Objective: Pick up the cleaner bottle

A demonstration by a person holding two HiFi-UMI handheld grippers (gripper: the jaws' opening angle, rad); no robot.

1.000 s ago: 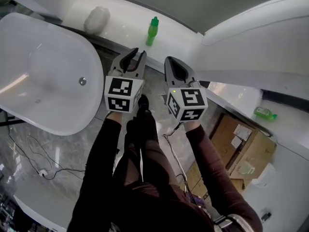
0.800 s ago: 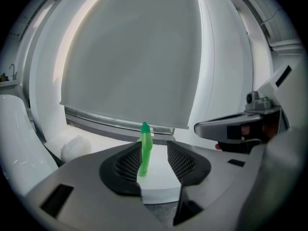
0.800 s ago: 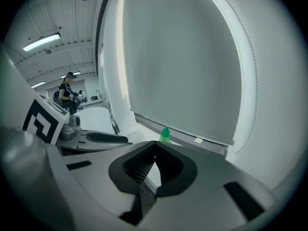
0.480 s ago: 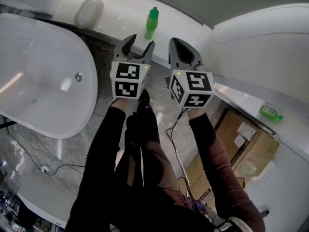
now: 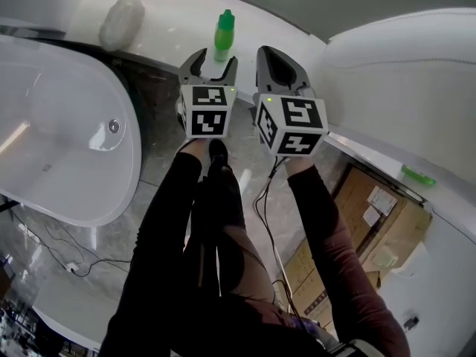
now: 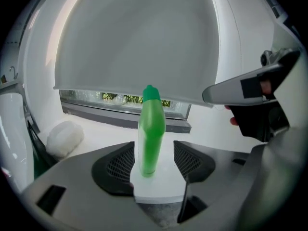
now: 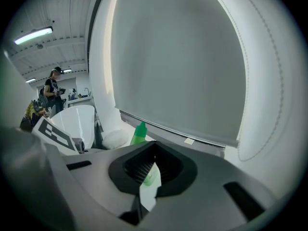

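Observation:
The cleaner bottle [image 5: 223, 34] is green with a green cap and stands upright on the white ledge [image 5: 171, 13] under the window. My left gripper [image 5: 211, 62] is open just short of the bottle, which stands in line with the gap. Its jaws have just been opening, and neither pad touches the bottle. The left gripper view shows the bottle [image 6: 151, 129] upright between the two dark pads [image 6: 117, 165]. My right gripper [image 5: 280, 59] is shut and empty, to the right of the bottle. In the right gripper view the bottle [image 7: 140, 133] shows at the left behind the jaws.
A white bathtub [image 5: 59, 125] fills the left. A white rounded bundle [image 5: 121, 22] lies on the ledge left of the bottle. Cardboard boxes [image 5: 375, 225] sit at the lower right, below a second green item [image 5: 419, 175]. Cables [image 5: 56, 253] trail on the floor. A person [image 7: 50, 88] stands far off.
Both grippers have moved forward and down toward the ledge and the bottle. The left jaws went from nearly shut to wide open. The right jaws stayed shut.

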